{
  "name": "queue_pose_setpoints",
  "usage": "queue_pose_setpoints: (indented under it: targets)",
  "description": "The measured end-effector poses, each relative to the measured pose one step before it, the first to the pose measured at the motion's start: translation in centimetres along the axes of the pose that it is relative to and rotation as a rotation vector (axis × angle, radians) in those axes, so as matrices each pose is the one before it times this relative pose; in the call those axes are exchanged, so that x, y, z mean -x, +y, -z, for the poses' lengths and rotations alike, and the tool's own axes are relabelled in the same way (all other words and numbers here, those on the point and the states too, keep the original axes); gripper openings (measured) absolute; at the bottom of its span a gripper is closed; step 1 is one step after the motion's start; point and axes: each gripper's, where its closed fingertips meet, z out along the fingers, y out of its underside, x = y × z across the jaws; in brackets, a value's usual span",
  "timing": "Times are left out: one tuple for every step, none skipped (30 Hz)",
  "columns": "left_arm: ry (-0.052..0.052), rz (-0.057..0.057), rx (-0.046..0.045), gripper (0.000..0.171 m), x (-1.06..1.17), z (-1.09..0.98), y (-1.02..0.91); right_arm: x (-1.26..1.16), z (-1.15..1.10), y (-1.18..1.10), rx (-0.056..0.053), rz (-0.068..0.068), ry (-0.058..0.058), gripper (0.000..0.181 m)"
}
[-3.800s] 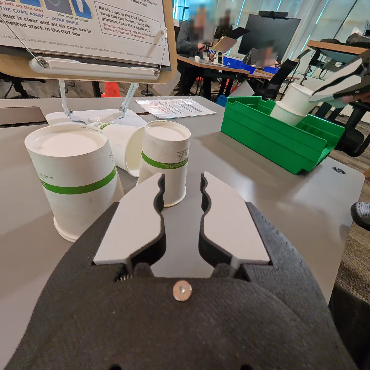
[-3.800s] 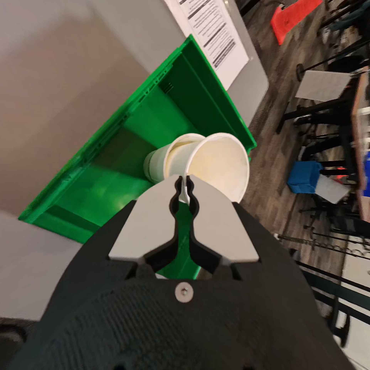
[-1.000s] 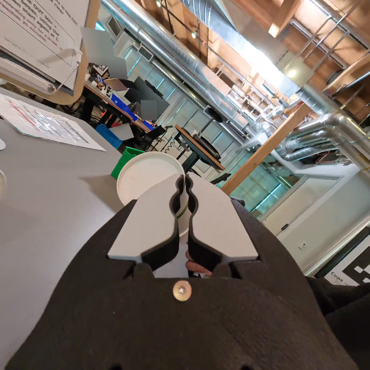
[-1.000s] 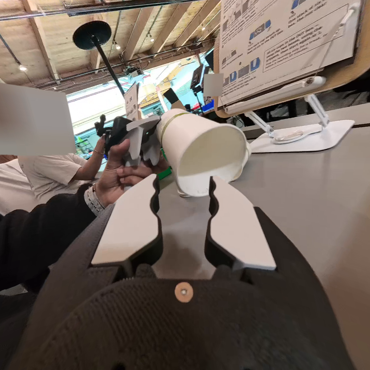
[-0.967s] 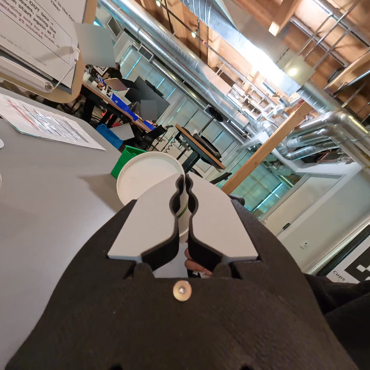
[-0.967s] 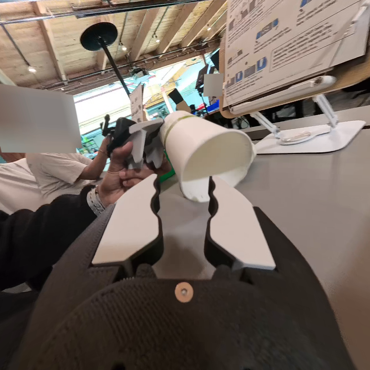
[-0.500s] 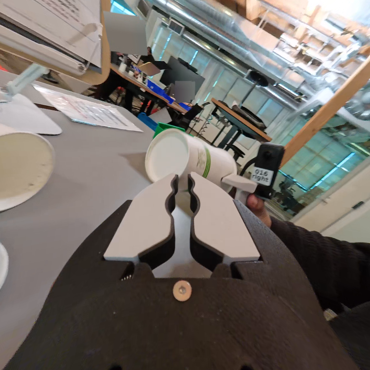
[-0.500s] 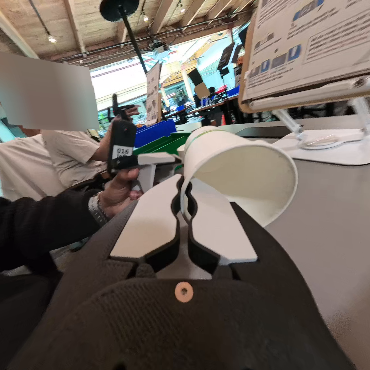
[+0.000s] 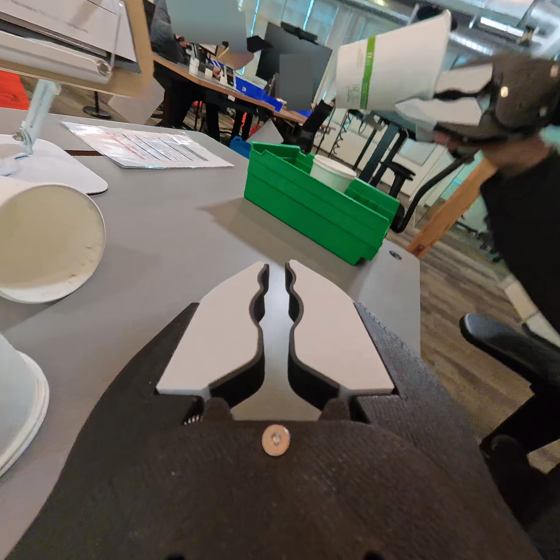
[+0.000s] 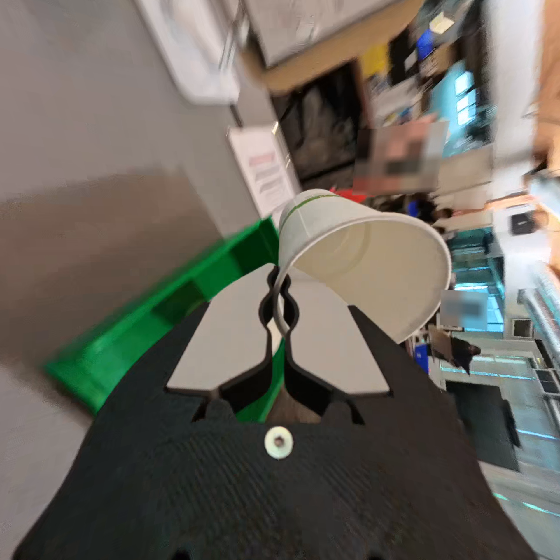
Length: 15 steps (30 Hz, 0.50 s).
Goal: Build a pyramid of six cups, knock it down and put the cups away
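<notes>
Four white paper cups show across the two views. One white paper cup with a green band [image 10: 348,257], carried on its side in the air, is pinched at its rim by the right gripper [image 10: 280,272], whose grey fingers [image 10: 233,330] are clamped on the thin cup wall with only the wall between them; in the left wrist view the same cup [image 9: 391,63] hangs high above the far end of the green plastic bin [image 9: 306,203]. A second white cup [image 9: 331,175] stands inside that bin, only its upper part showing over the wall. A third white cup lying on its side [image 9: 45,242] rests on the grey table [image 9: 169,218] to the left, its mouth turned toward the camera, and the edge of a fourth white cup [image 9: 18,403] shows at the lower left corner. There is one bin, one laminated printed sheet [image 9: 145,148] lying flat on the table behind it, and one white stand with a clipboard-like board [image 9: 60,39] holding a printed page; the printing on the cups is too small to make out. The left gripper [image 9: 276,268] hovers low over the bare table with nothing between its grey fingers [image 9: 224,330], which stand a narrow gap apart, not touching. It is nearest the cup on its side and well apart from the bin. In the right wrist view the bin [image 10: 169,312] lies just below the held cup, though the picture is blurred.
</notes>
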Motion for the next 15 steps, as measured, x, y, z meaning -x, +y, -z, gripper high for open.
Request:
queue_pose_setpoints:
  targets:
    - [0.005,-0.0207,0.01841,0.01,-0.213,-0.192,0.342,-0.286,-0.207,1.82,0.0978,0.0485,-0.0639,0.001]
    - [0.0049,-0.017,0.01641,0.01,-0.182,-0.161,0.31,-0.169,-0.366,1.76,0.0903,0.0396,-0.0649,0.001]
    - [0.0033,-0.0132,0.0125,0.01,-0.137,-0.132,0.23,-0.088,-0.527,1.623,0.0773,0.0382,-0.0627,0.001]
    - [0.0022,-0.0084,0.00716,0.01,-0.084,-0.087,0.154,-0.14,-0.634,1.479,0.0672,0.0345,-0.0543,0.001]
    - [0.0014,-0.0017,0.00214,0.009,-0.033,-0.048,0.08,-0.193,-0.72,1.262,0.0563,0.0281,-0.0462,0.001]
    - [0.0021,0.004,0.00021,0.009,0.004,-0.03,0.043,-0.041,-0.722,0.961,0.043,0.0207,-0.0506,0.002]
    - [0.0019,0.0069,0.00035,0.009,0.037,-0.001,0.042,0.179,-0.683,0.716,0.0337,0.011,-0.0586,0.002]
    - [0.001,0.0076,0.00117,0.009,0.062,0.006,0.035,0.344,-0.598,0.426,0.0242,0.0045,-0.0634,0.002]
    - [0.0002,0.0066,0.00183,0.009,0.072,0.026,0.037,0.369,-0.492,0.053,0.0084,0.0025,-0.0577,0.002]
    - [-0.0009,0.0038,-0.00002,0.009,0.086,0.035,-0.009,0.388,-0.397,-0.21,-0.0029,0.0019,-0.0497,0.002]
    - [-0.0019,0.0011,-0.00385,0.009,0.087,0.06,-0.061,0.578,-0.343,-0.277,-0.0018,0.0005,-0.0553,0.002]
    - [-0.0031,0.0001,-0.00384,0.009,0.094,0.067,-0.077,0.647,-0.337,-0.198,0.0082,-0.0035,-0.0546,0.002]
    - [-0.0034,0.0002,-0.00485,0.008,0.089,0.064,-0.087,0.378,-0.351,-0.08,0.0179,-0.0019,-0.0331,0.002]
    - [-0.0033,0.0007,-0.0077,0.008,0.074,0.062,-0.118,0.058,-0.341,0.035,0.0234,0.0027,-0.0066,0.005]
    - [-0.0022,0.0012,-0.0072,0.007,0.051,0.057,-0.112,-0.057,-0.306,0.149,0.0264,0.0051,0.0043,0.013]
